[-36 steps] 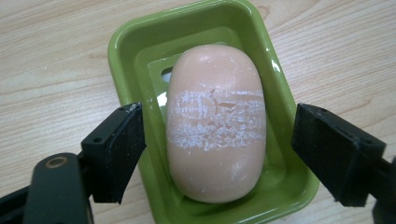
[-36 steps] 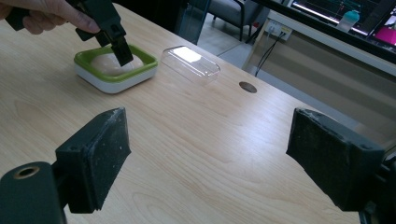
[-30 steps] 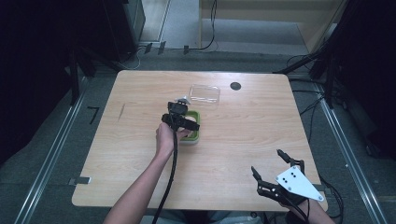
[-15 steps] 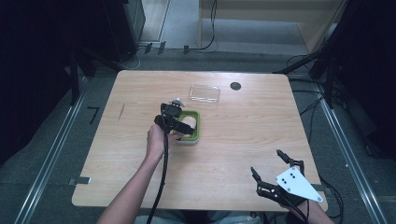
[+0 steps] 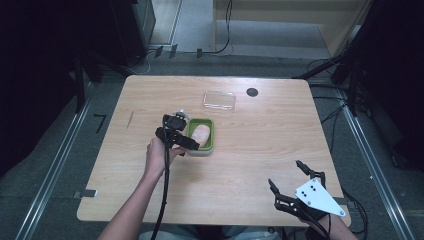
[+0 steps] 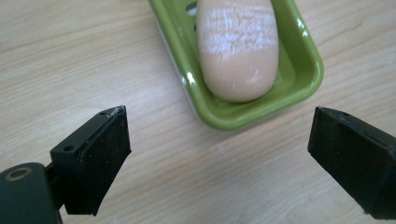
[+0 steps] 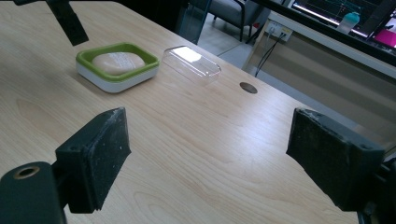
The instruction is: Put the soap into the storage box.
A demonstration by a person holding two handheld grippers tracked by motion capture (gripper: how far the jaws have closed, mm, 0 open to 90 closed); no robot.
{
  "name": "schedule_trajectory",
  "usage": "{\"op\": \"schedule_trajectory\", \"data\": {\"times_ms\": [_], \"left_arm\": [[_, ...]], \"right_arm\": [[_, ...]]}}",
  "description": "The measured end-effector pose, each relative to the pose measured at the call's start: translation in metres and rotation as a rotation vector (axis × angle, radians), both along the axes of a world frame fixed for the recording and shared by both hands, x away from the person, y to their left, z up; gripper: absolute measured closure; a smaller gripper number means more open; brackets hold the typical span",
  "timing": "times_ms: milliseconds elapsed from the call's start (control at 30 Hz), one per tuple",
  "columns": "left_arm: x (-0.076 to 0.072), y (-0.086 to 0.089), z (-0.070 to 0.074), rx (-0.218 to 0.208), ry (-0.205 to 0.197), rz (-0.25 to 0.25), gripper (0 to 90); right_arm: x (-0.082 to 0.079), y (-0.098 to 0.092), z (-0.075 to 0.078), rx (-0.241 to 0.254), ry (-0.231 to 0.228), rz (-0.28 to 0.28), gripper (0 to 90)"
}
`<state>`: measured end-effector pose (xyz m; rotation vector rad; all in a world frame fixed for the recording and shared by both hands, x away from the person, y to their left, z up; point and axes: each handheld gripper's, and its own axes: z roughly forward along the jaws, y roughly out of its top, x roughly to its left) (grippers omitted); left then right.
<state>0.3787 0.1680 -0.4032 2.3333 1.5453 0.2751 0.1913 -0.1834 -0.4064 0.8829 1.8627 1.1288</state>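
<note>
The wooden worktop (image 5: 250,150) carries everything. The left tongs (image 5: 181,141) hang just beside the near left edge of a green soap dish (image 5: 207,145); their jaws have just been opening, stand wide apart and hold nothing, with bare wood between them. From the left gripper view the dish sits just ahead of the jaws, a pale bar of soap (image 6: 238,46) lying inside it. The right tongs (image 5: 295,187) rest near the worktop's front right corner, well apart from the dish, jaws spread wide and empty. Beyond the dish, on its far side from both tongs, lies a clear plastic lid (image 5: 219,100), and past that a small dark hole (image 5: 252,92).
</note>
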Motion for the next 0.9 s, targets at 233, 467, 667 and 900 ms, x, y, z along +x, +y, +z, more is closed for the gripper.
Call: {"op": "schedule_trajectory", "data": {"times_ms": [233,467,667,900], "left_arm": [[-0.009,0.011,-0.003,0.013,0.028,-0.012,5.1],[-0.020,0.022,-0.004,0.041,0.054,-0.031,4.4],[-0.029,0.030,-0.007,0.051,0.074,-0.039,4.5],[-0.039,0.036,-0.010,0.072,0.098,-0.063,4.5]], "right_arm": [[0.000,0.000,0.000,-0.001,-0.001,0.000,13.1],[0.000,0.000,0.000,-0.002,-0.001,0.001,13.1],[0.000,0.001,0.000,-0.003,-0.002,-0.002,13.1],[0.000,0.000,0.000,-0.003,-0.002,-0.001,13.0]]}}
